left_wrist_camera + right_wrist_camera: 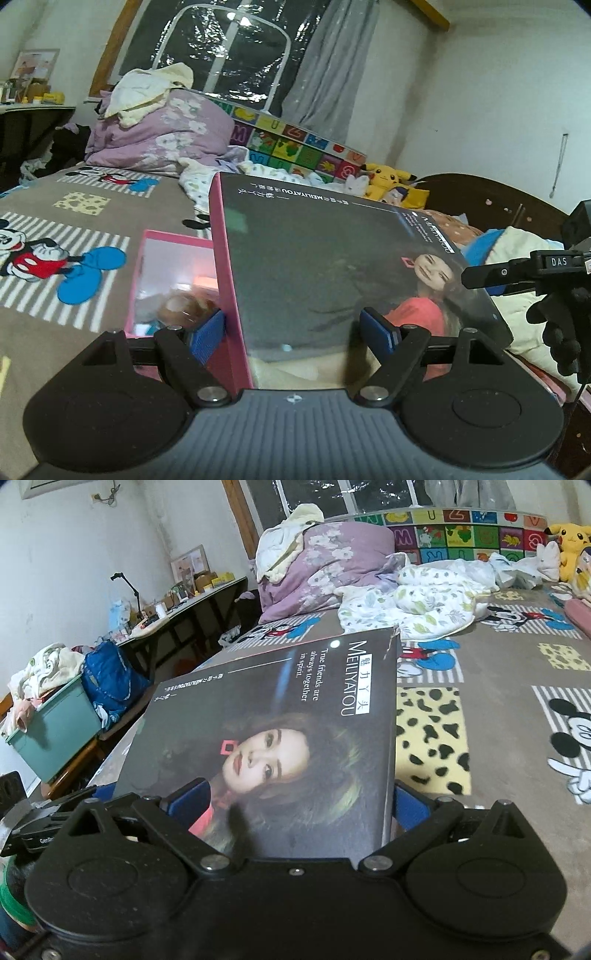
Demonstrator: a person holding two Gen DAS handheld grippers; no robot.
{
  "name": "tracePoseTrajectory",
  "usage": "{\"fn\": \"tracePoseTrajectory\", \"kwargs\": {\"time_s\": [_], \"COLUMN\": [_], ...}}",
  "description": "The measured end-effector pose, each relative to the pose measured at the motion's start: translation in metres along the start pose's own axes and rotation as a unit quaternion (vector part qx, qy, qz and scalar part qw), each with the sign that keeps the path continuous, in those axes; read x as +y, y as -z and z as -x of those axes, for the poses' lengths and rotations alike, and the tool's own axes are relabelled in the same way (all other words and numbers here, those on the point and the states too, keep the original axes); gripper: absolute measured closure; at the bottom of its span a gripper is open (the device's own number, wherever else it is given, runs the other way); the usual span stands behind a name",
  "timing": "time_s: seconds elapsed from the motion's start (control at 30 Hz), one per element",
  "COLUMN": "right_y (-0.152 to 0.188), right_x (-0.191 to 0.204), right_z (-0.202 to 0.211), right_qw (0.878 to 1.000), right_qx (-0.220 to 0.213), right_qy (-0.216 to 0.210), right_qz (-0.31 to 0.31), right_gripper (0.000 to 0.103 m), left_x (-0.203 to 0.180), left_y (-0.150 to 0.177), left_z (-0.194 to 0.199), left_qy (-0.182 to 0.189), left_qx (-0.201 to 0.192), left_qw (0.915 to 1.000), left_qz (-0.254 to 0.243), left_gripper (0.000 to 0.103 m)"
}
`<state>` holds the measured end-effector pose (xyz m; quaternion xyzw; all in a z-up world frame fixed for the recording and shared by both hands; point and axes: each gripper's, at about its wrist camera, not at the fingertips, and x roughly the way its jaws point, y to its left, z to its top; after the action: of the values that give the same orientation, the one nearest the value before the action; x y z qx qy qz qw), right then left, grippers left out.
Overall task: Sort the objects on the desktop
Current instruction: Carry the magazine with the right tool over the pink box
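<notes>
Two wrist cams, both jammed right up against the same dark box

Left wrist cam looks slightly down along its blue fingers over the dark box toward the far window and Pikachu plush; right wrist cam tilts down harder over that box, facing the desk far left; both share the box, the cartoon-mouse bedspread and purple quilt.

Both fisheye views are dimly and evenly lit, with straight lines bent toward vignetted corners. Glare is caught on the glossy box. Soft grain is seen throughout.
</notes>
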<state>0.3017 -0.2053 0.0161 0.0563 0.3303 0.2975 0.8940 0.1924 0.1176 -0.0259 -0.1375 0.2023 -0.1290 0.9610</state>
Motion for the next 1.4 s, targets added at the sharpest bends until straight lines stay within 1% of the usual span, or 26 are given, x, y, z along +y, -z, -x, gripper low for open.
{"fn": "tracePoseTrajectory", "kwargs": {"time_s": [0.17,0.27,0.4,0.5,0.63,0.8,0.97,1.23,1.4], "right_y": [-0.011,-0.019,-0.032,-0.04,-0.046,-0.044,-0.042,-0.04,-0.037], "right_x": [0.01,0.014,0.021,0.026,0.03,0.031,0.031,0.035,0.036], "right_z": [-0.021,-0.03,-0.045,-0.057,-0.075,-0.098,-0.111,-0.126,-0.13], "right_qw": [1.0,1.0,1.0,1.0,0.999,0.999,0.999,0.998,0.998], "right_qx": [0.001,-0.005,-0.014,-0.016,-0.011,0.012,0.022,0.038,0.037], "right_qy": [0.004,0.009,0.014,0.015,0.02,0.023,0.027,0.034,0.049], "right_qz": [0.001,-0.006,-0.012,-0.018,-0.022,-0.024,-0.029,-0.027,-0.022], "right_gripper": [0.0,0.0,0.0,0.0,0.0,0.0,0.0,0.0,0.0], "left_x": [0.021,0.031,0.049,0.067,0.088,0.11,0.122,0.139,0.139], "left_y": [-0.011,-0.019,-0.028,-0.033,-0.038,-0.042,-0.039,-0.036,-0.032], "left_z": [-0.012,-0.02,-0.031,-0.042,-0.054,-0.066,-0.073,-0.079,-0.086], "left_qy": [-0.005,-0.006,-0.008,-0.01,-0.014,-0.016,-0.014,-0.011,-0.013], "left_qx": [-0.002,-0.001,0.005,0.018,0.028,0.043,0.051,0.049,0.046], "left_qw": [1.0,0.9999,0.9995,0.9984,0.9969,0.9945,0.9928,0.9898,0.9898], "left_qz": [0.007,0.011,0.032,0.053,0.072,0.094,0.107,0.133,0.134], "left_gripper": [0.024,0.024,0.024,0.024,0.024,0.024,0.024,0.024,0.024]}}
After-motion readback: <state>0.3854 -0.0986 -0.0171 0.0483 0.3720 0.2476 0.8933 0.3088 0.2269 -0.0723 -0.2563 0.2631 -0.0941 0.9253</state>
